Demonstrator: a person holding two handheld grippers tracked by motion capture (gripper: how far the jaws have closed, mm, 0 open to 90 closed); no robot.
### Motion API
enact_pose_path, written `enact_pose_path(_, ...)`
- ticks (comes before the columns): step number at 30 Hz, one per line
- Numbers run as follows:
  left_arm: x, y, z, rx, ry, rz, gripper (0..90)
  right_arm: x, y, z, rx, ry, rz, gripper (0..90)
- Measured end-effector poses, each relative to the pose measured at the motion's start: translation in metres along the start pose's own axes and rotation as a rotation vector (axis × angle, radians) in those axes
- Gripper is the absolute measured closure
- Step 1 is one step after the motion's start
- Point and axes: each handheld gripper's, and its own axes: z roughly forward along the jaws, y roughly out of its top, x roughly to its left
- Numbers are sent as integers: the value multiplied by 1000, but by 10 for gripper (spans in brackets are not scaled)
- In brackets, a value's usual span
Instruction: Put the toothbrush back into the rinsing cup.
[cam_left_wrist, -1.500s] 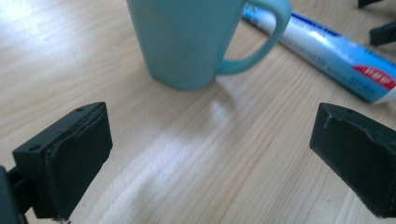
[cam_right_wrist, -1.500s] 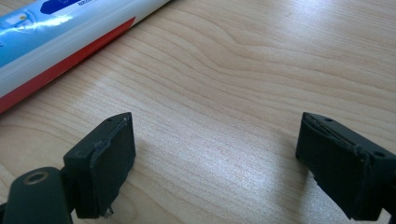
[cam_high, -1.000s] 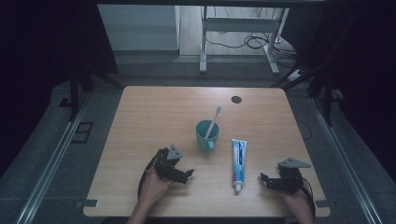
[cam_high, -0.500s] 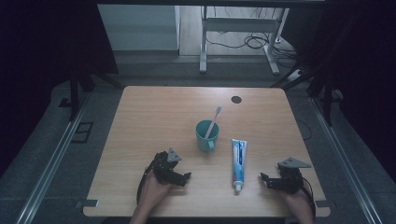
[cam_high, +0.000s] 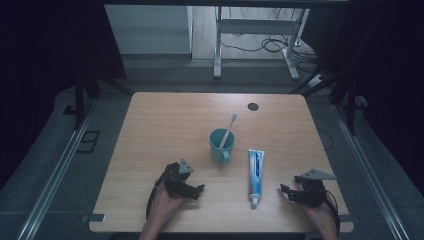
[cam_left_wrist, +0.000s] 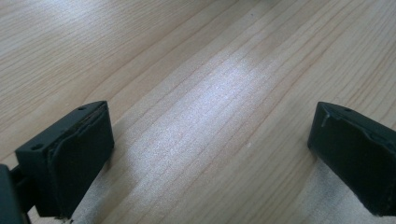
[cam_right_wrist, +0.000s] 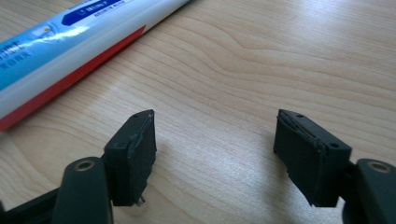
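A teal cup (cam_high: 221, 145) stands near the middle of the wooden table (cam_high: 165, 120) with a white toothbrush (cam_high: 228, 129) leaning in it. To its right lies a white and blue toothpaste tube (cam_high: 255, 174), cap toward the front edge; its side with a red stripe runs across the upper left of the right gripper view (cam_right_wrist: 70, 51). My left gripper (cam_high: 196, 191) rests low at the front left, open over bare wood (cam_left_wrist: 210, 135). My right gripper (cam_high: 286, 192) sits open at the front right, just right of the tube's cap, nothing between its jaws (cam_right_wrist: 215, 149).
A small dark round grommet (cam_high: 253, 106) marks the table's far right part. Beyond the far edge stand metal desk legs (cam_high: 218, 45) and cables (cam_high: 260, 45) on the floor. Dark frames flank both sides.
My left gripper has drawn back a little toward the front edge. The right gripper has barely shifted. Cup, toothbrush and tube have stayed put.
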Motion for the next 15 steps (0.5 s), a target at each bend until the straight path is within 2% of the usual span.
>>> enact_pose_path(3, 0, 0, 0, -1, -1, 0, 5, 0, 2, 0, 11, 17, 8, 321)
enact_pose_path(8, 0, 0, 0, -1, 0, 2, 6, 1, 6, -4, 18, 44, 38, 422)
enact_pose_path(12, 0, 0, 0, 0, 1, 2, 6, 2, 11, -9, 2, 48, 28, 501)
enact_pose_path(15, 0, 0, 0, -1, 1, 2, 7, 4, 14, -10, 12, 55, 27, 545)
